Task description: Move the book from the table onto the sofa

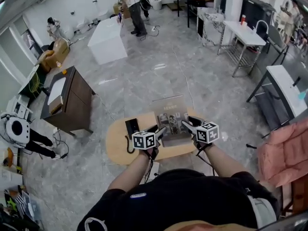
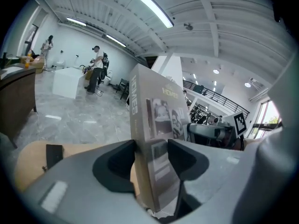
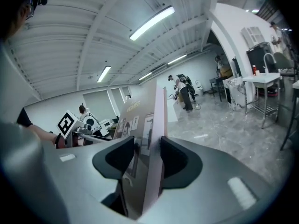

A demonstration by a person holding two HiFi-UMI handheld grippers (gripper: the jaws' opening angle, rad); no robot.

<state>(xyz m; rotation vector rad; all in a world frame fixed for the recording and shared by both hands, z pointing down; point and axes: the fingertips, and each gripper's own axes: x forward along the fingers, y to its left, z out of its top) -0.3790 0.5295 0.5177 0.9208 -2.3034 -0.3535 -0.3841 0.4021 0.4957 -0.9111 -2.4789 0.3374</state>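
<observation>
Firmly pinched at both side edges, a thick grey-brown book with photographs on its cover point(image 1: 172, 119) hangs at frame centre over the far part of a round, light-wood worktop point(image 1: 118, 148), where a black rectangular device with a cord point(image 1: 131, 127) lies to the left. The left hand-held gripper point(image 1: 158, 130) is clenched on the book's left edge and the right hand-held gripper point(image 1: 187, 125) on its right; both gripper views show pads pressed against the covers. A pink cushioned sofa point(image 1: 284, 153) waits at the frame's right edge. The carry looks barely begun. Doing it well means swinging both hands rightward together, spacing fixed so the book neither bows nor slips, then lowering it flat onto the cushion before letting go.
</observation>
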